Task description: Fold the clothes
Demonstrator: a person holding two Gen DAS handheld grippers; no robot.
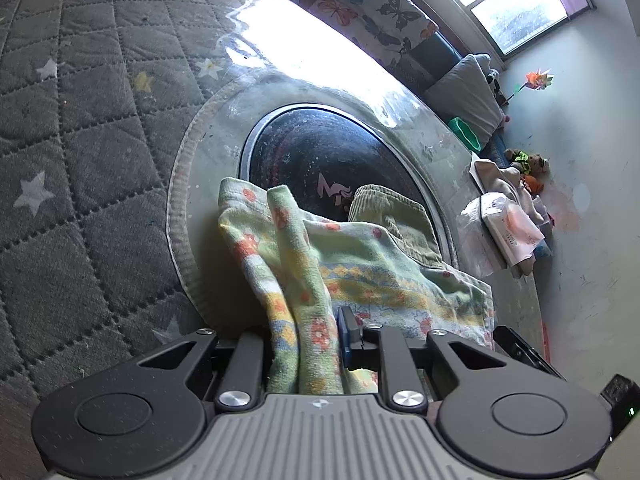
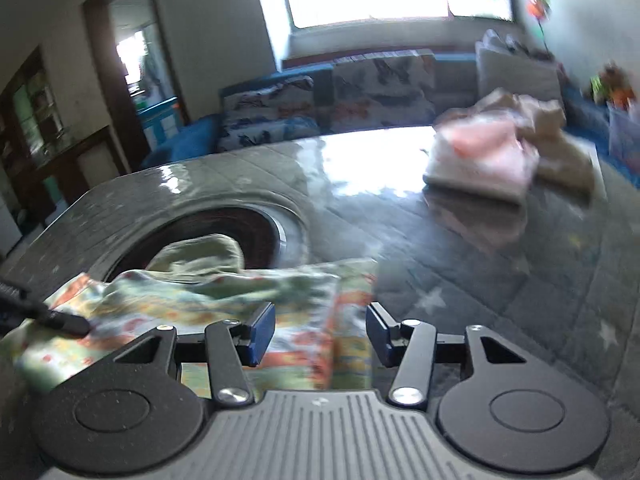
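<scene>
The left gripper (image 1: 308,344) pinches a bunched fold of the flowered cloth (image 1: 360,264), which lies on the glass-topped table (image 1: 120,160); the right gripper (image 2: 320,330) hovers open over its edge

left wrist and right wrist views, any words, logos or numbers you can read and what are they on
No text can be read with confidence.
Pink mark on the black round panel: a logo shaped roughly like an "M", not legible as a word.
Small dark print on the white plastic packet: too small and blurred to read.
Floral garment held in the left gripper: pattern only, no lettering.
Right wrist view: motion-blurred, nothing legible; the right gripper is open.
</scene>
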